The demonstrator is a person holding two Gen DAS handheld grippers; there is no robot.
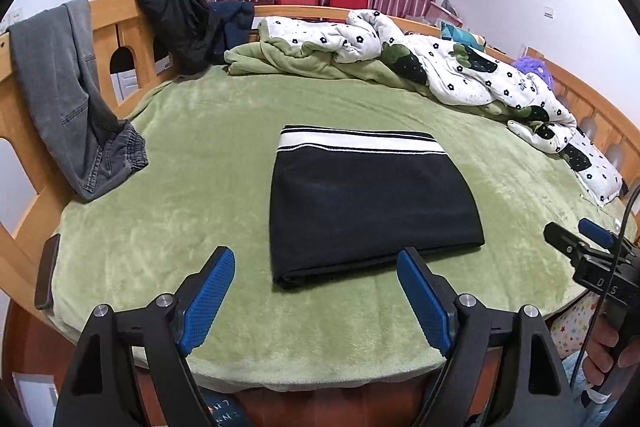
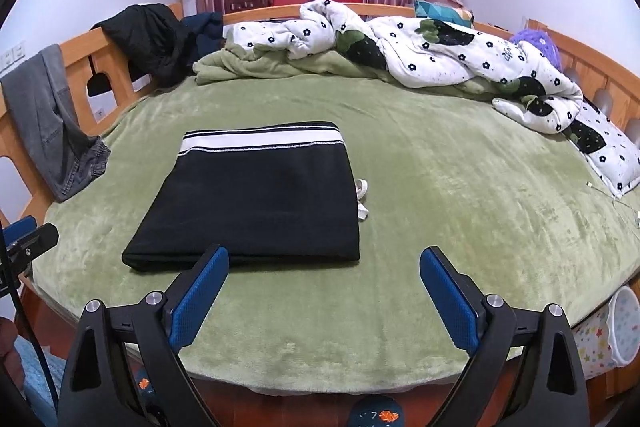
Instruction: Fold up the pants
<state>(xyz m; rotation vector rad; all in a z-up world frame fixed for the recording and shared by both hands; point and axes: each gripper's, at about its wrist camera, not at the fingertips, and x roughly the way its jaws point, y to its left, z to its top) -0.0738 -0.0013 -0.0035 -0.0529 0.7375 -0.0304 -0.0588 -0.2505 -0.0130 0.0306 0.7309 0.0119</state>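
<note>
Black pants (image 1: 372,207) with a white-striped waistband lie folded into a neat rectangle on the green blanket (image 1: 192,195). They also show in the right wrist view (image 2: 256,199), left of centre. My left gripper (image 1: 316,269) is open and empty, hovering just short of the pants' near edge. My right gripper (image 2: 324,265) is open and empty, near the pants' near right corner. The right gripper also shows at the right edge of the left wrist view (image 1: 580,243). A white drawstring (image 2: 362,197) pokes out at the pants' right side.
Grey jeans (image 1: 68,99) hang over the wooden bed rail (image 1: 120,27) at left. A black jacket (image 1: 176,23) drapes the rail further back. A rumpled flowered quilt (image 1: 460,67) lies along the back and right. A dark phone (image 1: 48,271) rests at the left edge.
</note>
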